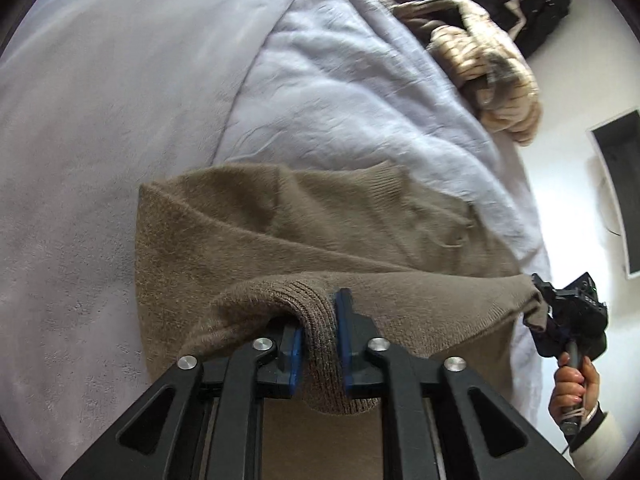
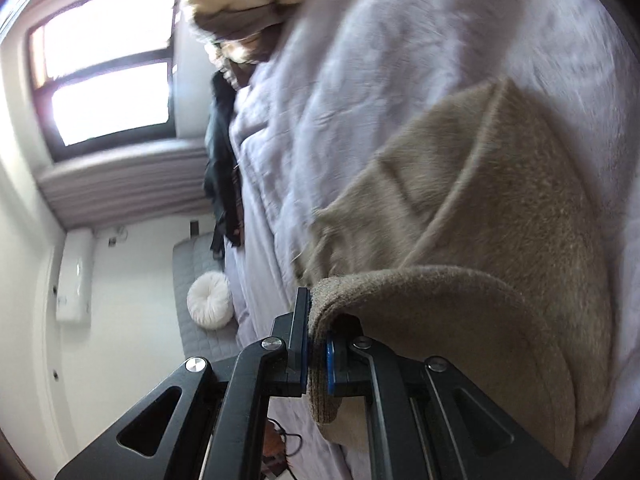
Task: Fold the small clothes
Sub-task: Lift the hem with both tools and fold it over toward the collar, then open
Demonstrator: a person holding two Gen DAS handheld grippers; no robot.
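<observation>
A taupe knit sweater lies on a pale lilac bed cover. My left gripper is shut on the sweater's ribbed hem and holds that edge lifted. In the left wrist view my right gripper grips the other end of the same hem at the far right. In the right wrist view my right gripper is shut on the ribbed edge of the sweater, with the cloth draping away to the right over the bed cover.
A cream and brown striped garment and dark clothes are heaped at the far edge of the bed. The right wrist view shows a window, a white round cushion on a grey seat, and a wall unit.
</observation>
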